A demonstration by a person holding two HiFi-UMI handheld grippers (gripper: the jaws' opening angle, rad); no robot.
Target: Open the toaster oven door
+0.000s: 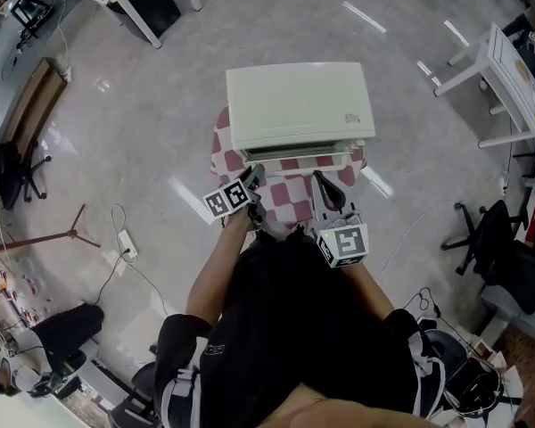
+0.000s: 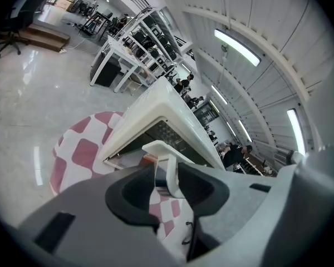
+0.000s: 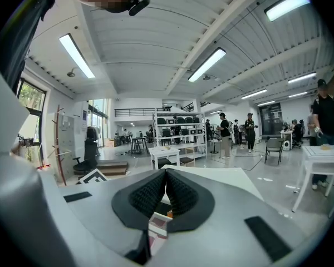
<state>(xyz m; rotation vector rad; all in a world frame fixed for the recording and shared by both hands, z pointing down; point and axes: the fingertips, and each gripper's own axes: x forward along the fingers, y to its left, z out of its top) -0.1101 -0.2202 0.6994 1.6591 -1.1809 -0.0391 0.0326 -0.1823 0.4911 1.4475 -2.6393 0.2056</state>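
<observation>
The cream box-shaped toaster oven (image 1: 299, 105) sits on a small round counter (image 1: 290, 199) covered with a red-and-white checked cloth, and its front faces me. My left gripper (image 1: 254, 175) is up at the oven's front, near the left end of the white bar handle (image 1: 294, 157). In the left gripper view its fingers (image 2: 186, 179) are gripping that handle (image 2: 166, 149). An upright white part of the handle stands between the pads, and the bar runs across just above them. Behind the handle is the dark glass door (image 2: 158, 132) in its pale frame, but I cannot tell whether it has come away from the oven body. My right gripper (image 1: 321, 181) hangs over the cloth just in front of the oven, right of centre and apart from the handle. Its ribbed black fingers (image 3: 181, 191) are pressed together with nothing between them, and the oven's pale top (image 3: 222, 177) shows just beyond them.
</observation>
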